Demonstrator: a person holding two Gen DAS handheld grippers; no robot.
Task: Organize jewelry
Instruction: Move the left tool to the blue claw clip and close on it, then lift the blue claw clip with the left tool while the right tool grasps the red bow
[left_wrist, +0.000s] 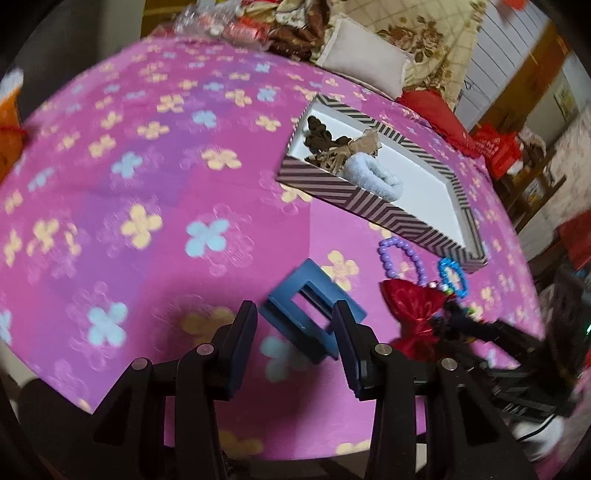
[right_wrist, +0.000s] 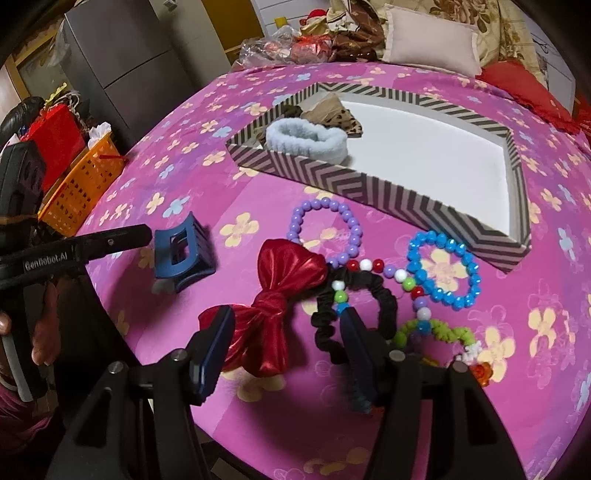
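A blue hair claw clip (left_wrist: 310, 314) lies on the pink flowered cloth, just ahead of my open left gripper (left_wrist: 295, 325); it also shows in the right wrist view (right_wrist: 183, 254). My right gripper (right_wrist: 286, 332) is open, its jaws either side of a red bow (right_wrist: 273, 314). Beside the bow lie a black scrunchie (right_wrist: 354, 317), a purple bead bracelet (right_wrist: 327, 232), a blue bead bracelet (right_wrist: 443, 273) and a multicoloured bead string (right_wrist: 402, 280). The striped box (right_wrist: 369, 184) holds a light blue scrunchie (right_wrist: 306, 142) and brown hair pieces (left_wrist: 325, 140).
An orange basket (right_wrist: 83, 181) stands at the table's left edge. A green fuzzy piece (right_wrist: 443, 332) lies at the right. Bags, a pillow (right_wrist: 428, 40) and clutter line the far edge. The left gripper's arm (right_wrist: 74, 247) reaches in from the left.
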